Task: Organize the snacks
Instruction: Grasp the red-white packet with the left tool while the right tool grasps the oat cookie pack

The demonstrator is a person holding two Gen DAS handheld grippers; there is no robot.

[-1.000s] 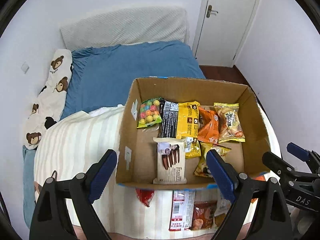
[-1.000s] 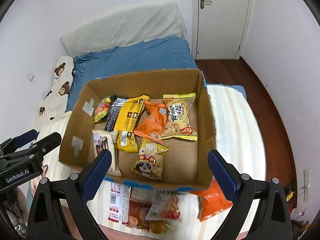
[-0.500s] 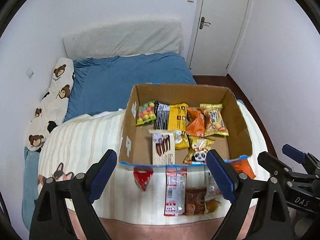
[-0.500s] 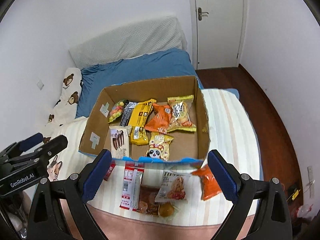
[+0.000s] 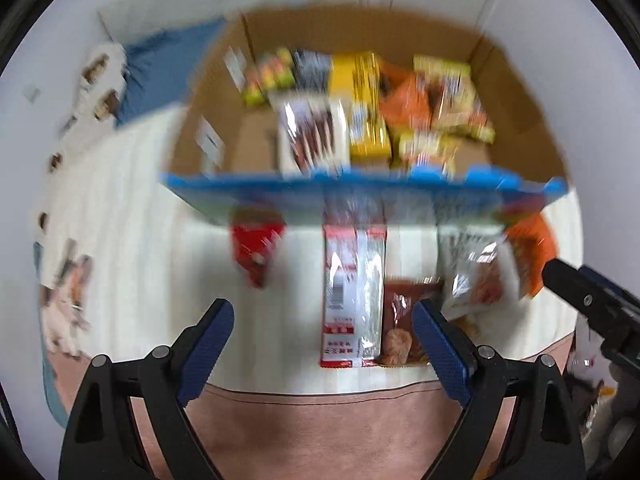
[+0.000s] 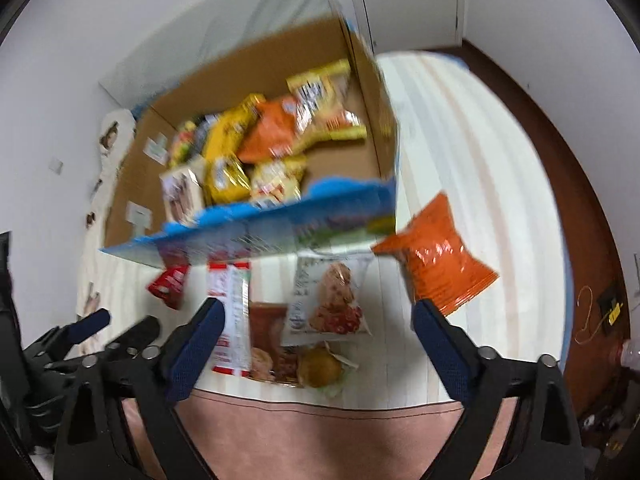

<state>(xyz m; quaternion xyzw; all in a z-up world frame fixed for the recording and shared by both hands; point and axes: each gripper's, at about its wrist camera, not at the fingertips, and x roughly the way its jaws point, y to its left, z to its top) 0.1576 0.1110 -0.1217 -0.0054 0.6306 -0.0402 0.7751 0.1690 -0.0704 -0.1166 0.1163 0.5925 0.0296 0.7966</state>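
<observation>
A cardboard box (image 5: 360, 184) with a blue front edge holds several snack packs. In front of it, on the striped blanket, lie a small red packet (image 5: 256, 248), a long red-and-white packet (image 5: 352, 292), a brown cookie pack (image 5: 404, 316), a silvery pack (image 5: 476, 272) and an orange bag (image 5: 532, 248). My left gripper (image 5: 322, 316) hangs open above the red-and-white packet, touching nothing. My right gripper (image 6: 316, 312) points down over the white cookie pack (image 6: 332, 300); the orange bag (image 6: 440, 264) is by its right finger. Its jaws are closing with no pad on anything. Both views are blurred.
The bed's pink mattress edge (image 5: 320, 420) runs just under the grippers. A blue sheet (image 5: 160, 72) and a bear-print pillow (image 5: 100, 80) lie at the far left. Dark wooden floor (image 6: 580, 220) borders the bed on the right. A round bun (image 6: 320, 366) sits near the blanket's edge.
Both grippers have dropped and tilted down towards the loose snacks in front of the box. The box now fills the upper part of each view. The right jaws stand slightly narrower.
</observation>
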